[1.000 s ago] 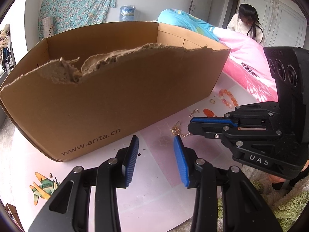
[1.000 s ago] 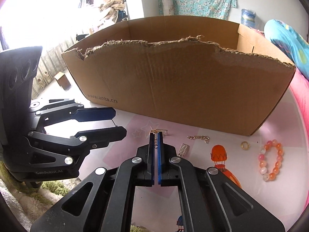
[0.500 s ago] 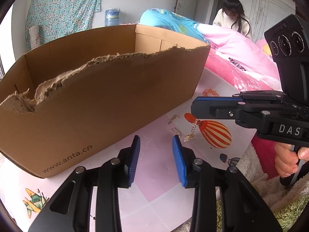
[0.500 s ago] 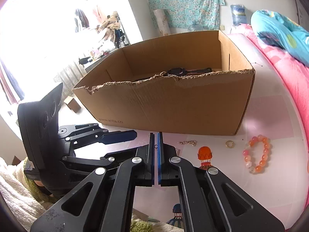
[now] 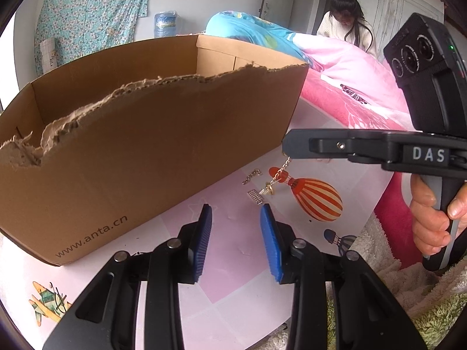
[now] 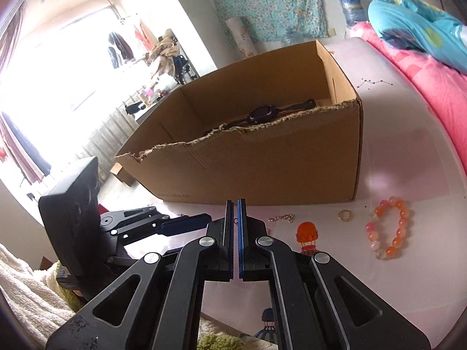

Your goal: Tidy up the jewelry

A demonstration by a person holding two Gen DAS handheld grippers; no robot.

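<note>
once lifted, gold chain (image 5: 279,174) now dangling

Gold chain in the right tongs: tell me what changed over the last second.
The right tongs, shut on the gold chain, have lifted it off the table; it now dangles clear, where a second ago it lay flat by the cardboard box. The left tongs stayed open and empty. The box, bead bracelet, gold ring and the short chain on the table have not moved.
</note>
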